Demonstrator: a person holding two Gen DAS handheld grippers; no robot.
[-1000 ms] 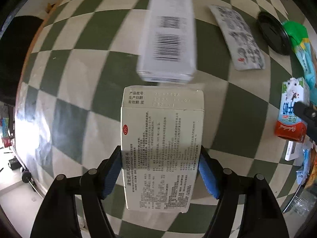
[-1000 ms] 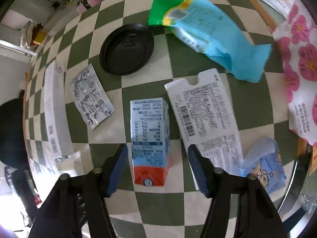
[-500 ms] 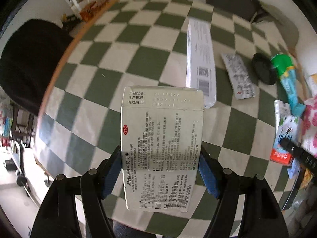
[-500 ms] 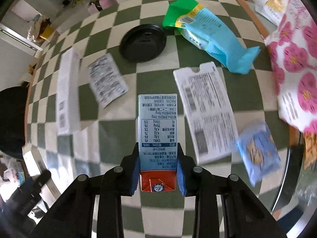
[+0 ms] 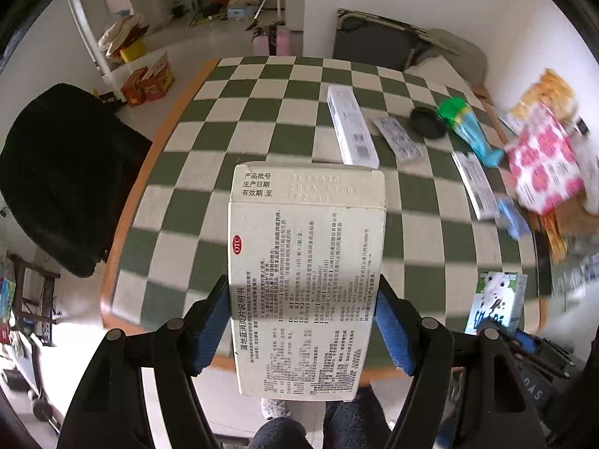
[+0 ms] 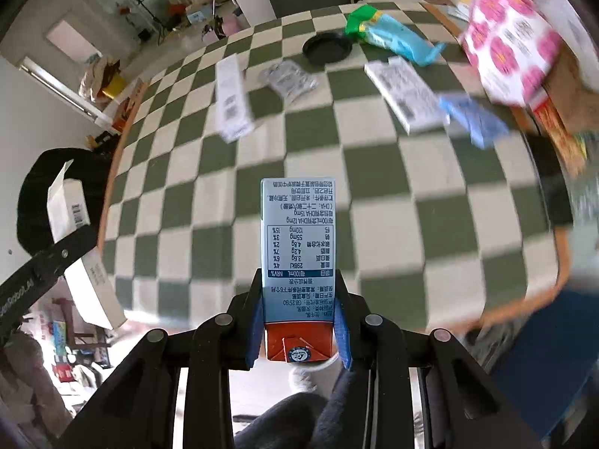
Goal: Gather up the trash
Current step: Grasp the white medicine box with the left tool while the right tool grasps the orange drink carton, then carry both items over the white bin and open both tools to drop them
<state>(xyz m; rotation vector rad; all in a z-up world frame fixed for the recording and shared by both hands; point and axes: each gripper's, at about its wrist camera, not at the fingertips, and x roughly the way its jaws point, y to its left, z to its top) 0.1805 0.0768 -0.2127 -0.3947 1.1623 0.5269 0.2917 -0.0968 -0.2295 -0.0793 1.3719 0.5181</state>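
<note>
Both hands are up off the checkered counter (image 5: pixel 262 119): the left gripper (image 5: pixel 305 321) has its jaws clamped on a white medicine box (image 5: pixel 307 280), the right gripper (image 6: pixel 298 318) pinching a milk carton (image 6: pixel 298 247)

Green-checked table (image 5: pixel 262 119) with long white box (image 5: pixel 350 127), black lid (image 5: pixel 426 122), blue-green wrapper (image 5: pixel 468 131).

Both grippers now hang high above the checkered table (image 5: pixel 284 119), the right gripper (image 6: pixel 298 323) newly clamped on the milk carton (image 6: pixel 298 254) lifted off it.
</note>
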